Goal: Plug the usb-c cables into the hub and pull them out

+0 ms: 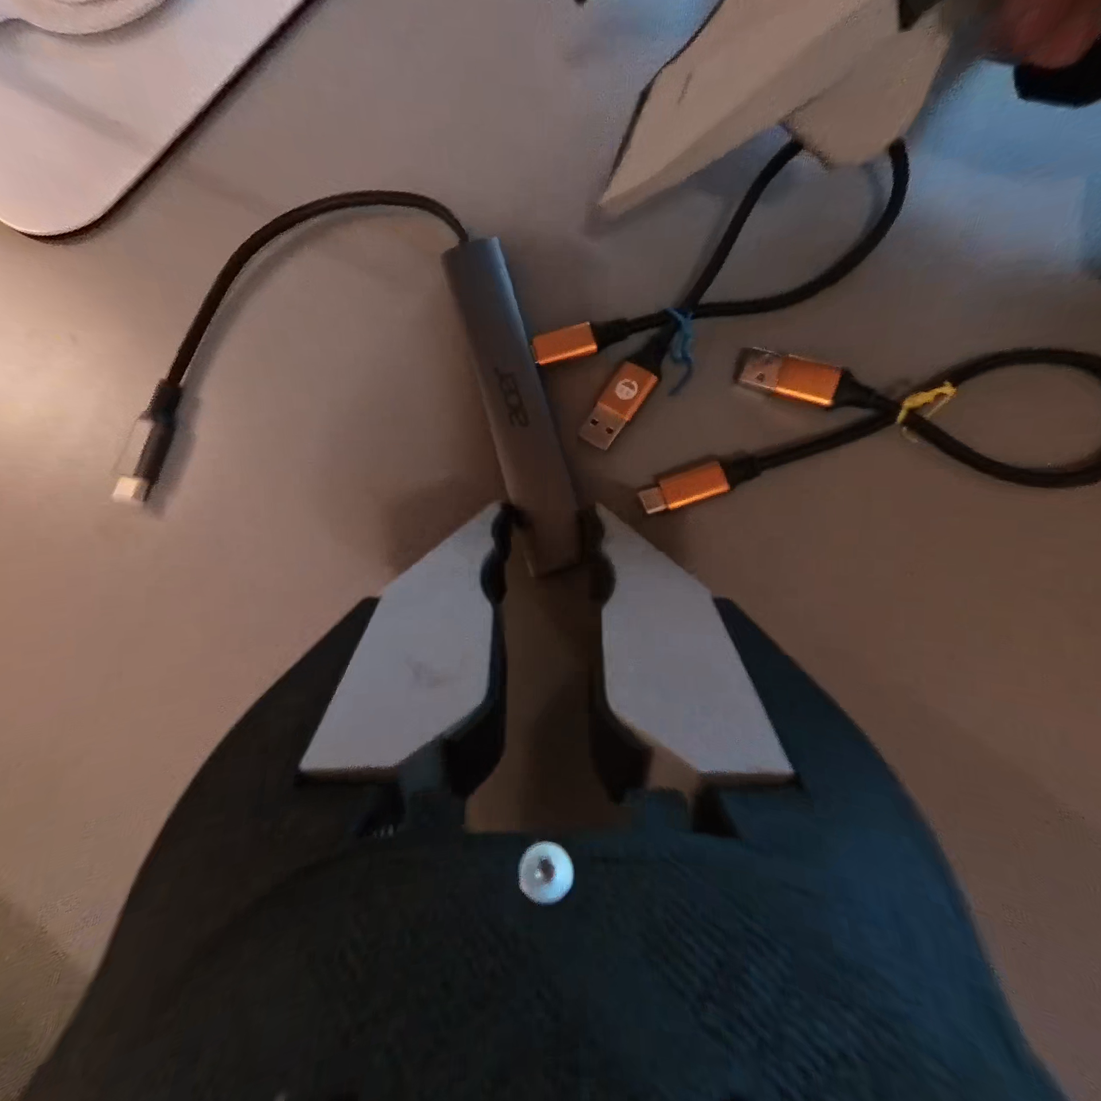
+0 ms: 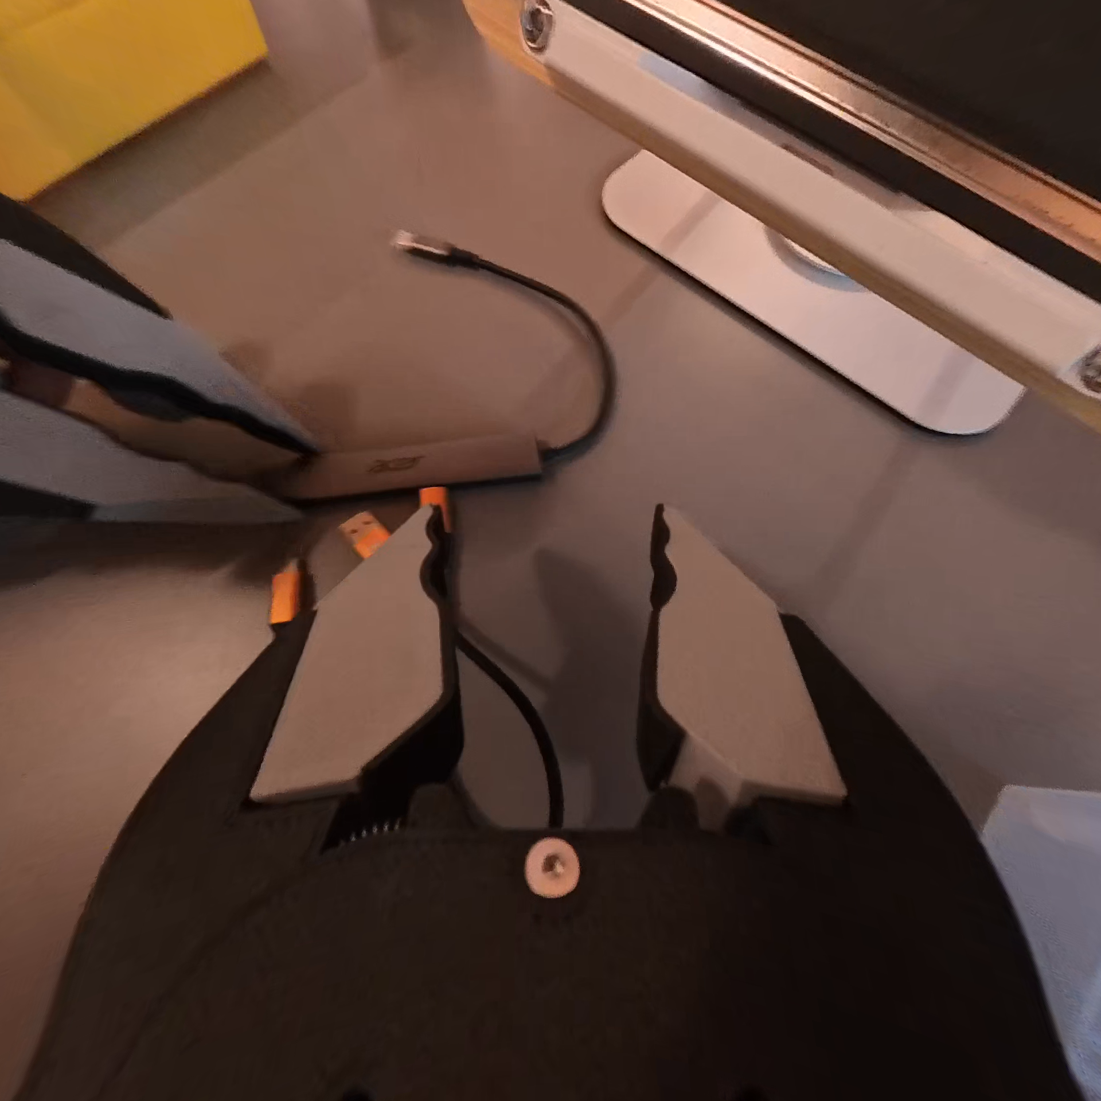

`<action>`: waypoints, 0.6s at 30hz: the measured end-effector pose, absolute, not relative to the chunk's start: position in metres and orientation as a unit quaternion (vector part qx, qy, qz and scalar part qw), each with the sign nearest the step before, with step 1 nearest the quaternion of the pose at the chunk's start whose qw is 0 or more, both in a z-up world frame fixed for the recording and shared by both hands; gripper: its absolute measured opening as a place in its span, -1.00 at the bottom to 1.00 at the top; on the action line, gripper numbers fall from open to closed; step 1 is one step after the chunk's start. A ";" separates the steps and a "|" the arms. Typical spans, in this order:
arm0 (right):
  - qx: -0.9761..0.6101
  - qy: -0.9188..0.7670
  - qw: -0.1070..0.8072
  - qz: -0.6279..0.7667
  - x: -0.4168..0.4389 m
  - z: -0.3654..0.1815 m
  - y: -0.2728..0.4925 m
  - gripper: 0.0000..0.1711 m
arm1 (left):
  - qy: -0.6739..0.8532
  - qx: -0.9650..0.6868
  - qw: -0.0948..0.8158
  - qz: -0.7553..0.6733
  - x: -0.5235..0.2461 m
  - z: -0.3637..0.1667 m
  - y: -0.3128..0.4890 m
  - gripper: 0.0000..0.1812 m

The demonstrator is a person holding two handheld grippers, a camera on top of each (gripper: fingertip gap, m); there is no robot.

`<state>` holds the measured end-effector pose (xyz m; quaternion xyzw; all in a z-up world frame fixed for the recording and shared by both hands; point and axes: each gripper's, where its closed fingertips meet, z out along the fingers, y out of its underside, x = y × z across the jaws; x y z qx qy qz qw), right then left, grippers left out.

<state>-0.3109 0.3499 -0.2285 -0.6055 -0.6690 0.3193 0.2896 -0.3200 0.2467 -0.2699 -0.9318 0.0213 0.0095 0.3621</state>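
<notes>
A slim grey hub lies on the grey desk. My left gripper is shut on its near end. The hub's own black cable loops left to a plug. Right of the hub lie two black cables with orange connectors. One USB-C plug has its tip against the hub's side; I cannot tell if it is inserted. A second USB-C plug lies loose. My right gripper is open and empty just short of the hub, above a black cable.
Two orange USB-A plugs lie among the cables, which are tied with a blue tie and a yellow tie. A white monitor stand base sits beyond the hub, under the monitor's lower edge. A yellow object is far left. It is some 4 centimeters from my right tips to the USB-C plug.
</notes>
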 end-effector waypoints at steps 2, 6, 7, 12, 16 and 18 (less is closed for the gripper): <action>-0.586 -0.680 0.275 0.345 -0.313 -0.227 0.336 -0.19 | 0.012 -0.929 0.370 0.006 -0.325 -0.270 0.250 -0.76; -0.485 -0.745 0.284 0.360 -0.311 -0.220 0.301 -0.15 | 0.018 -0.934 0.357 -0.012 -0.327 -0.266 0.247 -0.77; -0.455 -0.765 0.293 0.348 -0.310 -0.221 0.293 -0.15 | 0.012 -0.933 0.359 -0.023 -0.329 -0.260 0.246 -0.77; -0.356 -0.819 0.392 0.223 -0.313 -0.230 0.276 -0.36 | 0.003 -0.926 0.369 -0.081 -0.322 -0.218 0.243 -0.78; -0.338 -0.818 0.419 0.203 -0.321 -0.226 0.264 -0.39 | 0.016 -0.923 0.375 -0.081 -0.313 -0.203 0.239 -0.79; -0.333 -0.824 0.414 0.199 -0.321 -0.230 0.261 -0.43 | 0.018 -0.923 0.378 -0.074 -0.313 -0.202 0.236 -0.80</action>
